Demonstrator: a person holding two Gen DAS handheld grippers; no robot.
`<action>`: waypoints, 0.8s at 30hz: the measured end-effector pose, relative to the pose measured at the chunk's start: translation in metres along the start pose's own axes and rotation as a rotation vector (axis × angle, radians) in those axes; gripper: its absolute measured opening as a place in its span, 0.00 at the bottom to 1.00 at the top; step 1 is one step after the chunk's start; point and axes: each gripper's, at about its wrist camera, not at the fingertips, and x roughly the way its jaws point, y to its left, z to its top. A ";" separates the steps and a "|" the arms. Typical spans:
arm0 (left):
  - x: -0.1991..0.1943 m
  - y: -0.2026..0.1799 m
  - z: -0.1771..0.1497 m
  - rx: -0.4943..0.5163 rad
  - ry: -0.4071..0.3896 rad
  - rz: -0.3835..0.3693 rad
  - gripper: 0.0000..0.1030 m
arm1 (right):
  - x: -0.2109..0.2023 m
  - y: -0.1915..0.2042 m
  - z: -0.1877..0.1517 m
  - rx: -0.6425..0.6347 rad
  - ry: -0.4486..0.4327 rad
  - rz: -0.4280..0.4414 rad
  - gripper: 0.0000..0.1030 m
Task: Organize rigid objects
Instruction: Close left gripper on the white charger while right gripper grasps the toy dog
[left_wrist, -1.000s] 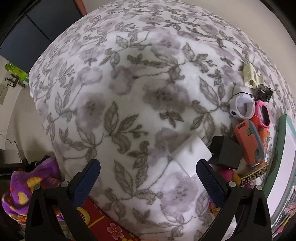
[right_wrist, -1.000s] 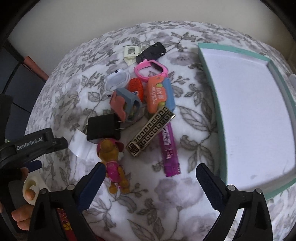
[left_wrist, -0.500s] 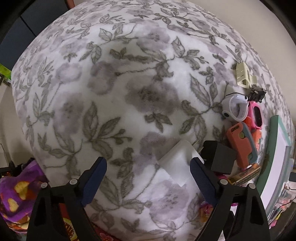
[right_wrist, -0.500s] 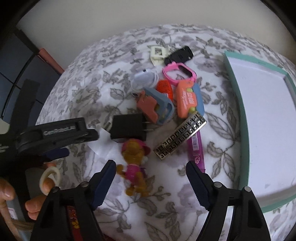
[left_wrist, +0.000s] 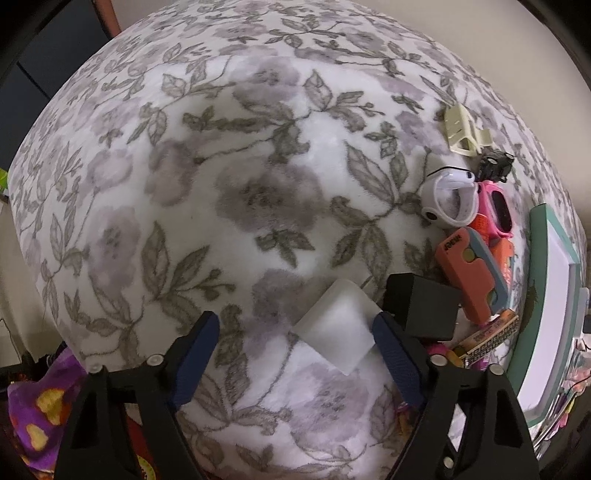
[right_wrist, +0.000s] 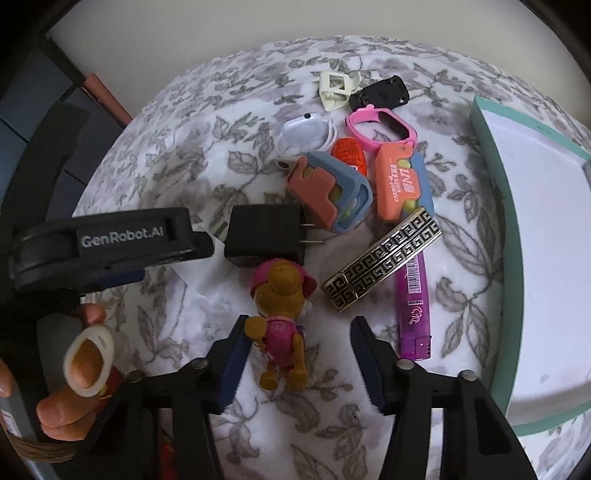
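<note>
Right wrist: right gripper (right_wrist: 297, 338) jaws closing around pup figurine (right_wrist: 279, 325), which lies on the floral blanket (right_wrist: 177, 177); left pad touches its arm, right pad is still clear, so no grip yet. Black plug adapter (right_wrist: 264, 240) sits just behind the figurine, gold-black bar (right_wrist: 382, 264) and purple lighter (right_wrist: 413, 306) to the right, teal tray (right_wrist: 498, 229) at the far right. Left wrist: left gripper (left_wrist: 295, 341) jaws closing with white block (left_wrist: 338, 328) between them, not pinched.
</note>
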 end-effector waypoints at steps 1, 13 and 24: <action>-0.001 -0.001 0.000 0.008 -0.001 -0.007 0.79 | 0.002 0.000 0.000 0.001 0.005 -0.003 0.54; 0.016 -0.026 -0.008 0.093 0.029 -0.018 0.64 | 0.017 0.000 0.001 0.008 0.023 0.008 0.53; 0.027 -0.045 -0.002 0.114 0.015 0.048 0.53 | 0.022 0.008 0.002 -0.032 0.002 -0.043 0.52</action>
